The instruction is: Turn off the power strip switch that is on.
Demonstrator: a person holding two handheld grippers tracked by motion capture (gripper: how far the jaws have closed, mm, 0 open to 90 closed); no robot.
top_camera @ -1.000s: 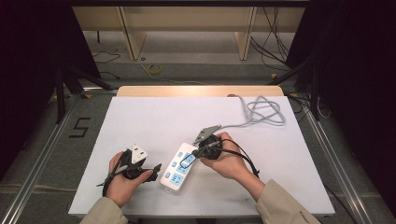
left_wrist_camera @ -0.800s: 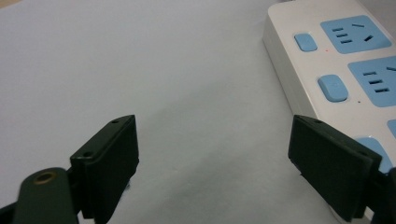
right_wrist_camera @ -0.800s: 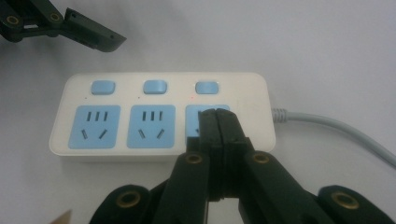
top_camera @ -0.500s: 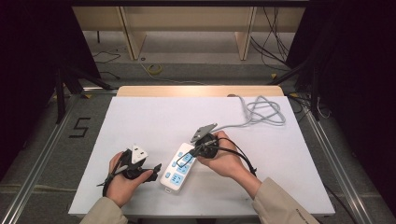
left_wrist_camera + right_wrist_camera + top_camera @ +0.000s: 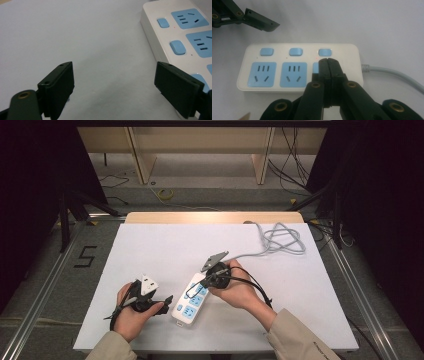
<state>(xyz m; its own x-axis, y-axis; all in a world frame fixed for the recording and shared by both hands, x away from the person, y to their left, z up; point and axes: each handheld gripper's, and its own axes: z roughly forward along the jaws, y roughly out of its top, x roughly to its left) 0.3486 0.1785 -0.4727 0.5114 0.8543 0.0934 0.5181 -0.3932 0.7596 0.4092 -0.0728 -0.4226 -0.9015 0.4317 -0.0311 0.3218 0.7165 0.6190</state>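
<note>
A white power strip (image 5: 189,304) with blue sockets and blue switches lies near the table's front edge. My right gripper (image 5: 192,292) is shut and empty. In the right gripper view its closed tips (image 5: 328,61) hang over the strip (image 5: 277,72) at the third socket, just below the third switch (image 5: 325,52). A tiny red dot glows beside that switch. My left gripper (image 5: 165,303) rests open just left of the strip. In the left gripper view nothing sits between its tips (image 5: 115,85), and the strip (image 5: 185,32) lies beside the right one.
The strip's grey cable (image 5: 392,73) runs right and back to a loose coil (image 5: 282,240) at the far right of the white table (image 5: 150,250). The left gripper (image 5: 249,17) also appears beyond the strip in the right gripper view.
My right gripper has crept a little to the left over the power strip, staying shut. The left hand and its open gripper have not moved.
</note>
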